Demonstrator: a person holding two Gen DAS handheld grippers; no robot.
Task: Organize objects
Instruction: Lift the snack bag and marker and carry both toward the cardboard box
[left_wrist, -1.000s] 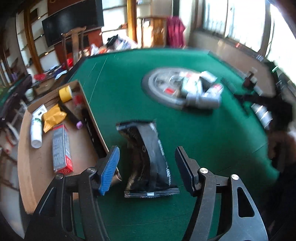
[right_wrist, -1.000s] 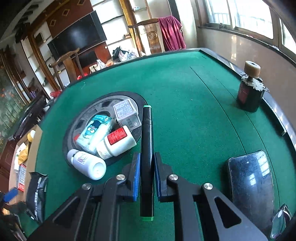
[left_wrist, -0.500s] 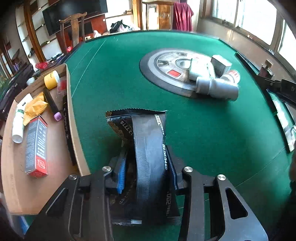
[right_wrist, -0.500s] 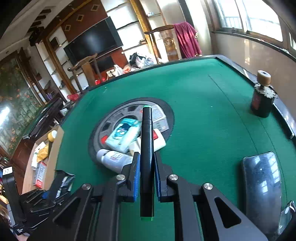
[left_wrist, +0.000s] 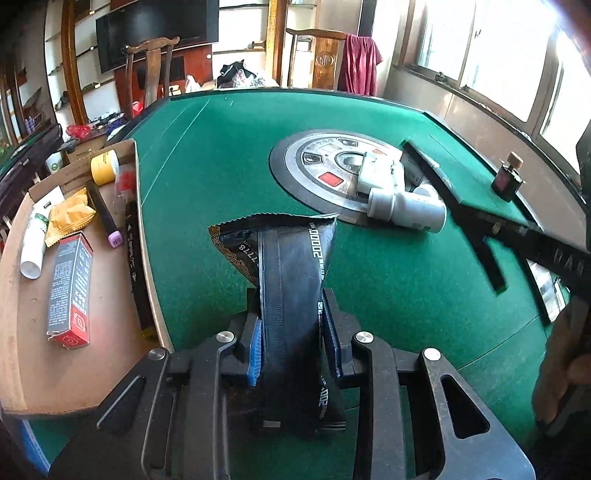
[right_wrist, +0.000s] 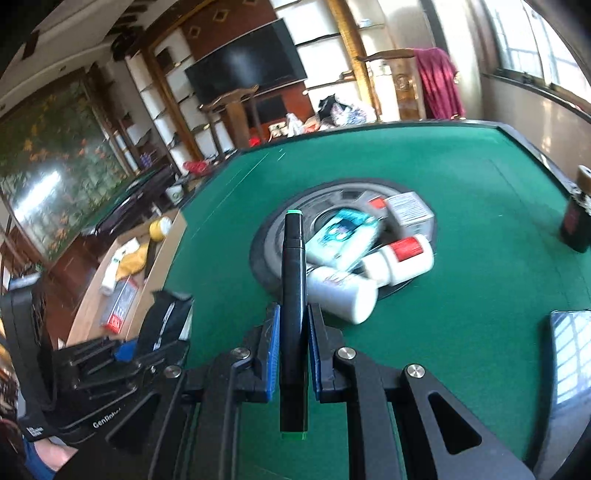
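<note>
Cardboard box (left_wrist: 22, 295) of sorted items at frame left, against the green tabletop (left_wrist: 221, 166). Lower centre, left tongs (left_wrist: 291, 339) clamped on a black foil packet (left_wrist: 288, 266). In the right wrist view, right tongs (right_wrist: 291, 350) gripping a green-capped black marker (right_wrist: 293, 295), bottles (right_wrist: 343, 295) clustered behind.

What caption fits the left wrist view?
Left gripper clamps a black foil packet on the green table, beside a cardboard box of sorted items.
</note>
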